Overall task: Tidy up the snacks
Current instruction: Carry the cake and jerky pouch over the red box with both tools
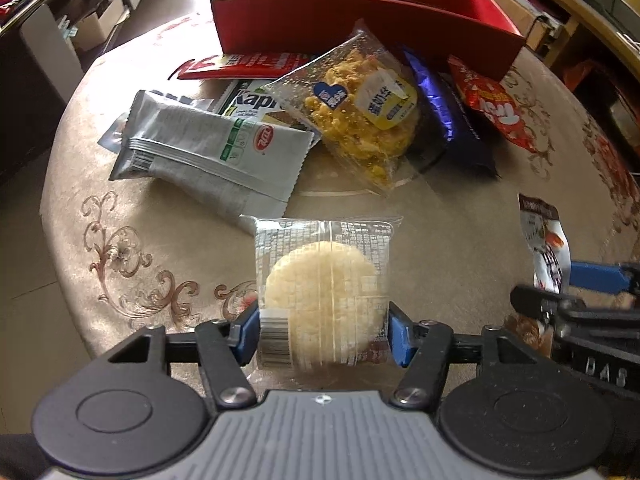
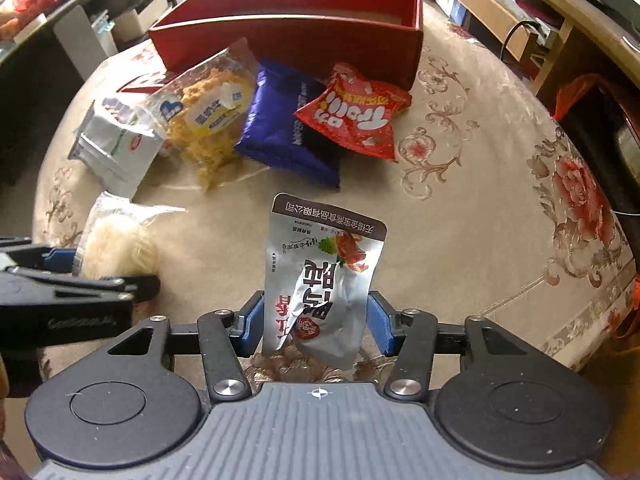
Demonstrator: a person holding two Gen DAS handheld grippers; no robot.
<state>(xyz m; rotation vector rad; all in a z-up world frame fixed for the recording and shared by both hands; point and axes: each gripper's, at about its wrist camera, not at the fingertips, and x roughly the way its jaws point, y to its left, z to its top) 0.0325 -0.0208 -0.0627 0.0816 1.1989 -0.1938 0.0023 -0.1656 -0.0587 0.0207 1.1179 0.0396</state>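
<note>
Between the jaws of our left gripper [image 1: 324, 332] sits a clear-wrapped rice cracker [image 1: 324, 292], the blue pads pressing its two sides, so we have it gripped with the jaws partly closed. Our right gripper [image 2: 316, 320] likewise has its jaws drawn in on a silver snack pouch [image 2: 320, 276], which stands crumpled between the pads and looks lifted clear of the counter [image 2: 460, 240].

We judge the sorting to be at an early stage: two packets are in hand, and nothing can be seen inside the red box [image 2: 288, 28], though its floor is mostly hidden from us.

Ahead of the jaws, the rest of the pile lies loose on the counter. Nearest, to the left, lies a white wafer packet [image 1: 208, 148]; beyond it a clear bag of yellow crumbly pastry [image 1: 356, 108], a purple packet [image 2: 284, 132] and a red Trolli bag [image 2: 356, 116], these last leaning against or just beside the box's front wall. A green-and-white Kapri packet [image 1: 248, 100] and a flat red packet [image 1: 248, 64] lie half buried beneath them. All of these are left to move.

The counter is round, covered with a beige cloth patterned with scrolls and red flowers. Farther off we see wooden shelving to the right and cardboard boxes on the floor to the left.
</note>
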